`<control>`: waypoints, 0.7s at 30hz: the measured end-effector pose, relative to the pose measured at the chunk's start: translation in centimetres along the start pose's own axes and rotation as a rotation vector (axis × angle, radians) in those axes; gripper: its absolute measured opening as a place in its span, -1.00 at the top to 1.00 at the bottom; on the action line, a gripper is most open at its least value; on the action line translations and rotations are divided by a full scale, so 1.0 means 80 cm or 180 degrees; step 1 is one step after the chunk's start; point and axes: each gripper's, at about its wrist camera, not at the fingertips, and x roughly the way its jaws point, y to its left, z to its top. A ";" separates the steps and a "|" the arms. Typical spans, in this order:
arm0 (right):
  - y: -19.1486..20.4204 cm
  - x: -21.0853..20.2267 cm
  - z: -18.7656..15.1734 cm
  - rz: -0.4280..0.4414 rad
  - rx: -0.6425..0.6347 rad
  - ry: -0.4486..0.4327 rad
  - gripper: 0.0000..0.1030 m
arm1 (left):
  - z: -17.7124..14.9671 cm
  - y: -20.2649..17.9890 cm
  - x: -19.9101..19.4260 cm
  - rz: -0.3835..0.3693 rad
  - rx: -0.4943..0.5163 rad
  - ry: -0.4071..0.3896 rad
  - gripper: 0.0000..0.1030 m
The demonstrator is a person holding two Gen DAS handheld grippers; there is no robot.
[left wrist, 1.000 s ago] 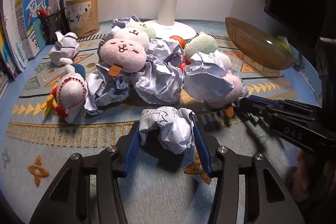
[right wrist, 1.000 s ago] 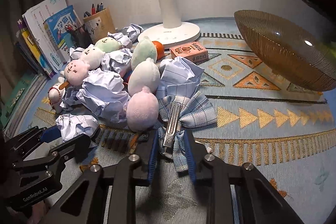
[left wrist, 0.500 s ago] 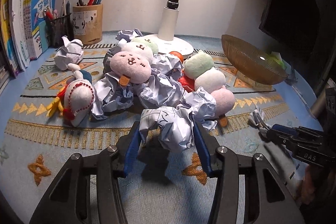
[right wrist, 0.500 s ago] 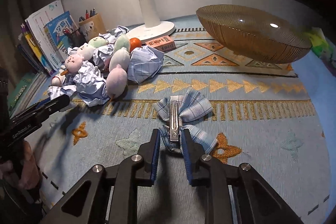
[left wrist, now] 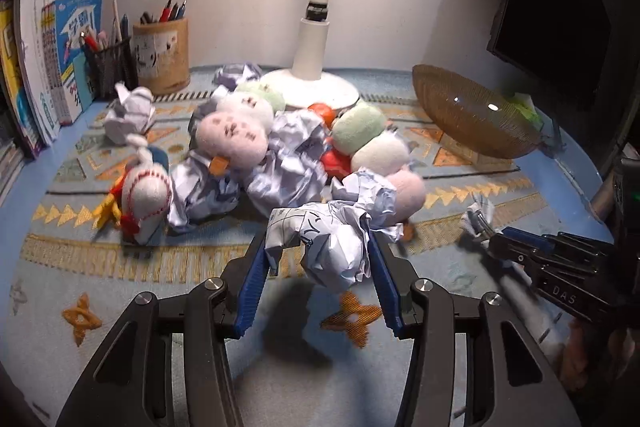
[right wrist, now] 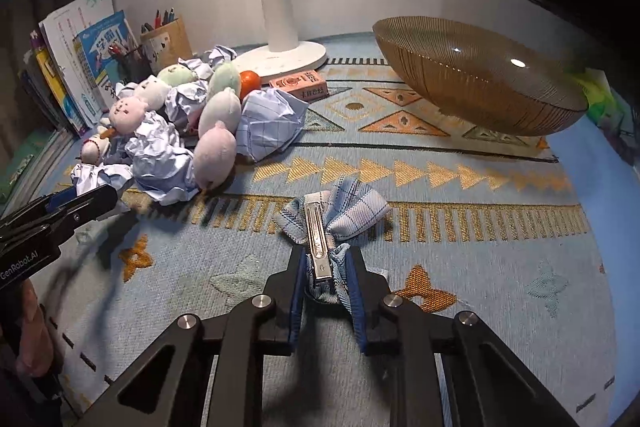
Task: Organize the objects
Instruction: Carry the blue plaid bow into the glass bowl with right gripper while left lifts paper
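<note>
My left gripper (left wrist: pixel 318 259) is shut on a crumpled paper ball (left wrist: pixel 324 243) and holds it above the patterned mat, in front of the pile. My right gripper (right wrist: pixel 326 267) is shut on a blue plaid bow hair clip (right wrist: pixel 332 215) with a metal clasp, lifted over the mat. The pile holds plush toys, a pink one (left wrist: pixel 232 141) among them, and more paper balls (left wrist: pixel 288 163). In the left wrist view the right gripper (left wrist: pixel 486 233) is at the right with the clip. In the right wrist view the left gripper (right wrist: pixel 86 193) is at the left.
An amber glass bowl (right wrist: pixel 472 87) stands tilted at the back right. A white lamp base (right wrist: pixel 280 57), an orange box (right wrist: pixel 298 85), an orange fruit (right wrist: pixel 250 83), pen holders (left wrist: pixel 160 57) and books (left wrist: pixel 44 39) line the back and left.
Both grippers have lifted and pulled back from the pile with their loads. The right gripper carried the hair clip away from the plush toys toward the open mat.
</note>
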 end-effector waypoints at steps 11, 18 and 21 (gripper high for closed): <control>-0.106 -0.118 0.123 -0.0282 0.0442 -0.1004 0.63 | 0.171 -0.148 0.050 -0.0587 0.0340 -0.0207 0.10; -0.171 -0.068 0.156 -0.0436 0.0856 -0.0886 0.63 | 0.192 -0.199 0.153 -0.0751 0.0332 0.0043 0.10; -0.191 -0.053 0.155 -0.0424 0.0978 -0.0827 0.63 | 0.191 -0.213 0.176 -0.0777 0.0350 0.0105 0.10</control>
